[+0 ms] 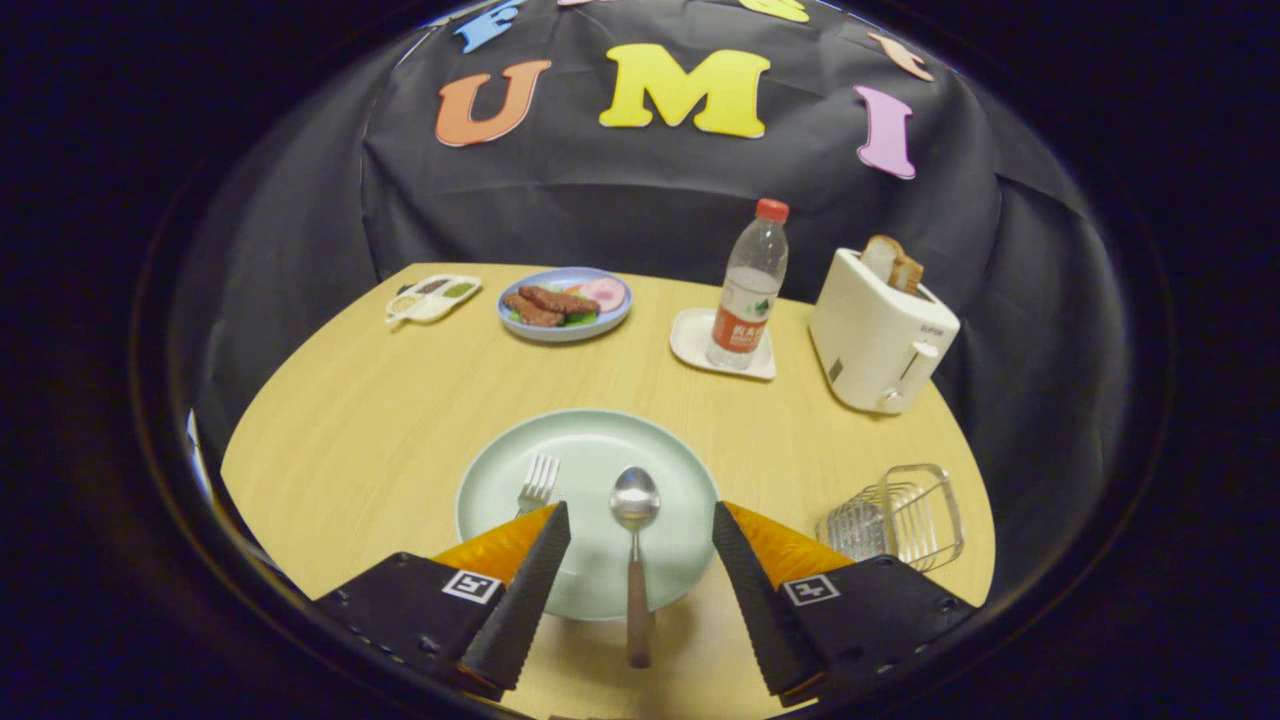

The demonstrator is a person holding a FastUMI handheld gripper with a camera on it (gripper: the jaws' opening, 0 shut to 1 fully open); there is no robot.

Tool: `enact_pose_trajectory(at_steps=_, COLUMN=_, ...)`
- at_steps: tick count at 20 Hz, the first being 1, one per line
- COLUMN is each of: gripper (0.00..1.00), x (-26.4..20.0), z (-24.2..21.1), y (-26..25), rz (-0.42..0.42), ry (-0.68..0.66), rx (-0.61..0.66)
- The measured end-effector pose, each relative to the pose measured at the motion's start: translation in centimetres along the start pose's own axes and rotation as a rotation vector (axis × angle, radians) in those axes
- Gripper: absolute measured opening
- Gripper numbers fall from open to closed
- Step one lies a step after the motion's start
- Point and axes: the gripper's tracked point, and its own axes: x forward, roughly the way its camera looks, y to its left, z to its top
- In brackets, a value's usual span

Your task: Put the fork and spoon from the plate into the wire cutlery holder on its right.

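Round pale wooden table (400,420), set as for a meal, presumably so everything sits within one reach. White two-slot toaster (880,335) with bread in it, well beyond and to the right of the plate. Pale green round ceramic plate (590,450) at the near edge, taken as landmark here. Clear plastic water bottle with a red cap (748,285) upright on a small white tray, beyond the plate. Blue dish of food (565,303) farther beyond it. Clear wire cutlery holder (900,515) just to the plate's right, open top up, ready to receive handles. Gripper (640,540) hovering low over the plate's near rim, jaws wide apart, gripping nothing. Steel spoon with a dark handle (635,540) lying on the plate between the jaws, bowl away, handle overhanging the near rim; probably the first pick. Steel fork (538,482) on the plate's left part, tines away, handle hidden behind the left finger (525,590).
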Motion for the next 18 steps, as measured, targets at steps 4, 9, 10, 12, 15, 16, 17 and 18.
enact_pose_trajectory(at_steps=4, gripper=0.75, x=1.8, z=-1.8, y=0.6, rz=0.016, ry=0.078, rx=0.024)
enact_pose_trajectory(at_steps=9, gripper=0.46, x=3.6, z=-3.9, y=0.1, rz=-0.009, ry=0.181, rx=0.062)
enact_pose_trajectory(at_steps=10, gripper=0.4, x=3.9, z=-4.3, y=0.4, rz=-0.001, ry=0.199, rx=0.072)
enact_pose_trajectory(at_steps=12, gripper=0.29, x=3.9, z=-4.7, y=0.8, rz=0.021, ry=0.237, rx=0.062)
enact_pose_trajectory(at_steps=15, gripper=0.15, x=4.1, z=-5.2, y=1.3, rz=0.038, ry=0.258, rx=0.063)
enact_pose_trajectory(at_steps=16, gripper=0.15, x=4.4, z=-5.6, y=1.1, rz=0.016, ry=0.269, rx=0.054)
enact_pose_trajectory(at_steps=17, gripper=0.09, x=3.9, z=-5.0, y=0.5, rz=0.012, ry=0.264, rx=0.047)
enact_pose_trajectory(at_steps=18, gripper=0.07, x=3.8, z=-5.2, y=0.8, rz=0.025, ry=0.274, rx=0.039)
